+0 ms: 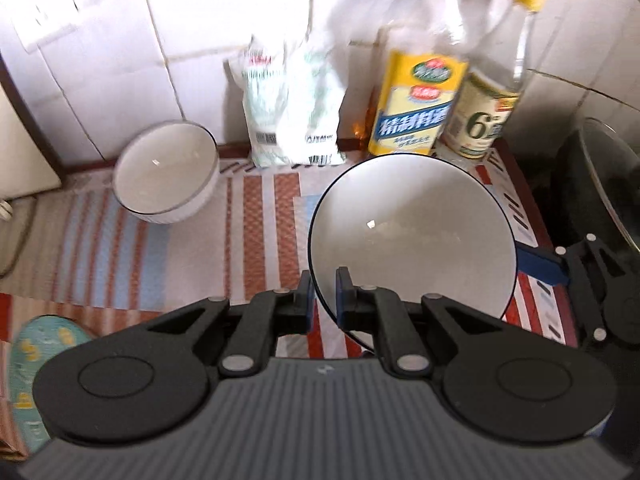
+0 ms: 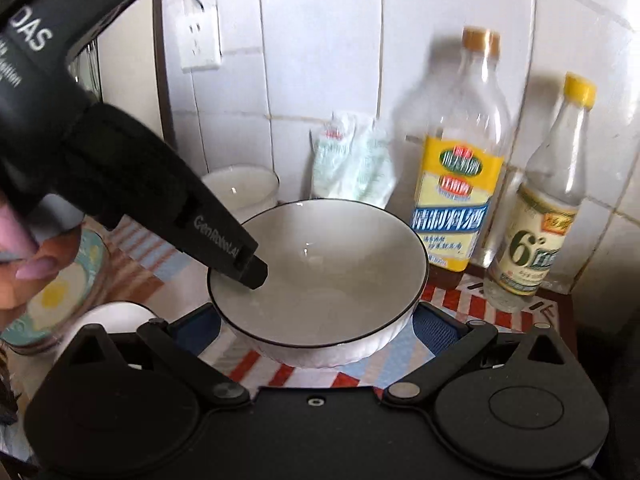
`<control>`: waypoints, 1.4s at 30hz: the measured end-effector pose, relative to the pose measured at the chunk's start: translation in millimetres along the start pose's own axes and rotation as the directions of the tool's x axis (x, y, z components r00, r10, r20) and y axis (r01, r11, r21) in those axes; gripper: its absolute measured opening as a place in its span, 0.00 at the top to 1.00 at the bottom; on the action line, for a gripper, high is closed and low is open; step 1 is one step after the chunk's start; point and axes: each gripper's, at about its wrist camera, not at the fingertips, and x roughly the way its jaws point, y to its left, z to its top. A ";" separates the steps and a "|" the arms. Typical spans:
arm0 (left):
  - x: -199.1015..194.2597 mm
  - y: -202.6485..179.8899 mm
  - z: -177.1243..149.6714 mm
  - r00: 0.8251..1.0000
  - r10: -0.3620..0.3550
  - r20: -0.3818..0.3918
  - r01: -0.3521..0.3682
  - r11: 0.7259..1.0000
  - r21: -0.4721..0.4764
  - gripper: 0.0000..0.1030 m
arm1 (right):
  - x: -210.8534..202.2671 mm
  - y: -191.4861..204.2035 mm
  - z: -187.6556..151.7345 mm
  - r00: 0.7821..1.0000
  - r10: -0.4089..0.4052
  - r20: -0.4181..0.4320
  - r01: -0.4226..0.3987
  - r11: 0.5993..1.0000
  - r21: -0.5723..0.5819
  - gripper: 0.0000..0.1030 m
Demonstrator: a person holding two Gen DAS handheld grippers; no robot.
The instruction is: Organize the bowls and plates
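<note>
The left tongs (image 1: pixel 324 300) pinch the near rim of the big bowl (image 1: pixel 412 236), one pad inside and one outside the wall. The right tongs (image 2: pixel 316 332) stand wide open, a blue pad on either side of the same bowl (image 2: pixel 320 276), neither clearly touching it. Whether the bowl sits on the striped cloth (image 1: pixel 264 220) or hangs just above it I cannot tell.

The risk is the grip itself: a rim pinch on one side of a glazed bowl leaves all the weight out beyond the pads, so the bowl could swing down or slip free if lifted quickly. Should the right tongs close while the left ones pull, the two could work against each other and twist the bowl.

Just behind the bowl stand two bottles, the yellow-label bottle (image 1: pixel 416 100) and the vinegar bottle (image 1: pixel 484 116), tall and narrow; a push away from the person would likely tip them. A white bag (image 1: pixel 292 112) leans on the tiled wall beside them. To the right, at the bench edge, a dark pot with a glass lid (image 1: pixel 608 184) closes that side.

Open room lies to the left, across the cloth toward the small bowl (image 1: pixel 168 172) near the wall, probably the stacking target. A patterned plate (image 1: pixel 36 368) sits at the near left corner
</note>
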 end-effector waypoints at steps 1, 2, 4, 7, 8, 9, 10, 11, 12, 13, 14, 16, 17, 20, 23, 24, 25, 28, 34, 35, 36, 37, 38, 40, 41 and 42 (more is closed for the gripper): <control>-9.1 -0.2 -2.4 1.000 -0.003 0.009 0.003 1.000 0.004 0.92 | -8.1 4.1 0.2 1.000 -0.006 0.012 0.006 1.000 0.010 0.00; -17.1 -1.0 -4.8 1.000 -0.008 0.016 0.007 1.000 0.007 0.92 | -17.1 8.3 0.3 1.000 -0.011 0.021 0.011 1.000 0.021 0.00; -34.6 -4.4 -10.5 1.000 -0.009 0.025 0.009 1.000 0.021 0.92 | -33.4 15.3 1.0 0.999 -0.023 0.039 0.022 0.999 0.031 0.00; -55.9 -14.7 -20.8 0.998 0.046 0.036 -0.049 0.996 0.074 0.92 | -53.8 28.7 3.6 0.999 -0.029 0.044 0.028 0.999 0.024 0.00; -60.6 -16.9 -24.6 0.997 0.051 0.050 -0.055 0.994 0.089 0.92 | -59.1 33.3 3.8 0.998 -0.032 0.046 0.031 0.999 0.018 0.00; -65.8 -16.0 -27.2 0.997 0.048 0.054 -0.053 0.994 0.093 0.92 | -64.0 36.7 3.7 0.998 -0.036 0.049 0.035 0.999 0.019 0.00; -70.7 -13.2 -29.6 0.998 0.041 0.045 -0.044 0.996 0.079 0.92 | -68.7 39.1 3.9 0.998 -0.036 0.048 0.034 0.999 0.028 0.00; -74.7 -10.7 -31.9 0.999 0.028 0.040 -0.031 0.997 0.072 0.92 | -73.7 42.5 3.7 0.998 -0.032 0.045 0.031 0.999 0.031 0.00; -78.8 -8.3 -35.1 0.999 0.017 0.038 -0.019 0.997 0.069 0.91 | -78.3 46.8 2.9 0.998 -0.035 0.048 0.034 0.999 0.026 0.00; -82.7 -5.1 -37.9 0.999 0.009 0.035 -0.011 0.998 0.061 0.91 | -82.3 51.7 1.3 0.998 -0.044 0.052 0.044 0.999 0.016 0.00; -86.8 -2.8 -41.4 0.999 0.006 0.036 -0.008 0.998 0.058 0.91 | -86.3 57.2 0.1 0.997 -0.050 0.053 0.050 0.999 0.006 0.00; -94.4 2.1 -48.8 0.999 0.000 0.038 -0.002 0.998 0.059 0.91 | -92.7 64.9 -1.2 0.998 -0.050 0.048 0.050 0.999 -0.003 0.00; -97.9 5.3 -52.4 0.999 -0.002 0.037 0.000 0.999 0.052 0.91 | -95.7 68.8 -1.7 0.998 -0.048 0.047 0.048 0.999 -0.011 0.00; -107.0 14.3 -62.2 0.999 -0.005 0.036 0.003 0.999 0.031 0.91 | -102.5 80.9 -3.4 0.998 -0.040 0.041 0.042 0.999 -0.035 0.00; -115.0 24.3 -73.5 0.999 -0.002 0.033 0.002 1.000 0.015 0.91 | -107.9 93.2 -5.3 0.999 -0.028 0.038 0.031 0.997 -0.064 0.00; -116.9 26.9 -77.0 0.999 0.001 0.033 -0.002 1.000 0.010 0.91 | -109.6 97.3 -5.6 0.999 -0.024 0.036 0.026 0.997 -0.073 0.00; -119.3 30.2 -81.0 0.999 0.005 0.033 -0.005 1.000 0.005 0.91 | -111.2 101.6 -5.9 0.999 -0.020 0.035 0.023 0.996 -0.081 0.00; -124.6 40.6 -91.2 0.999 0.014 0.032 -0.013 1.000 -0.012 0.91 | -114.4 113.5 -7.7 0.999 -0.007 0.035 0.010 0.995 -0.102 0.00; -125.8 57.4 -109.9 0.998 0.057 0.020 -0.056 0.997 -0.043 0.91 | -112.1 135.0 -12.0 0.999 0.026 0.030 -0.022 0.990 -0.138 0.00; -123.7 61.2 -113.3 0.998 0.061 0.013 -0.060 0.997 -0.055 0.91 | -109.9 138.8 -13.2 0.999 0.033 0.026 -0.029 0.989 -0.147 0.00; -121.0 64.9 -115.8 0.998 0.059 0.008 -0.059 0.996 -0.066 0.91 | -107.1 142.1 -14.2 0.999 0.040 0.017 -0.037 0.987 -0.154 0.00; -118.7 68.3 -118.5 0.998 0.058 0.001 -0.057 0.996 -0.075 0.91 | -104.0 144.2 -15.2 0.999 0.048 0.008 -0.047 0.986 -0.158 0.00; -115.3 71.8 -120.7 0.998 0.057 -0.005 -0.057 0.995 -0.084 0.91 | -100.7 145.9 -16.3 0.999 0.054 0.001 -0.053 0.985 -0.164 0.00; -109.2 76.8 -124.7 0.998 0.059 -0.012 -0.060 0.994 -0.095 0.91 | -93.9 149.4 -19.7 0.998 0.063 -0.007 -0.063 0.982 -0.176 0.00; -105.1 79.0 -126.1 0.998 0.064 -0.020 -0.066 0.993 -0.100 0.91 | -89.8 150.2 -21.1 0.998 0.067 -0.012 -0.068 0.982 -0.176 0.00; -101.8 80.3 -127.3 0.997 0.069 -0.026 -0.071 0.992 -0.102 0.91 | -85.6 150.9 -22.6 0.997 0.074 -0.019 -0.076 0.981 -0.177 0.00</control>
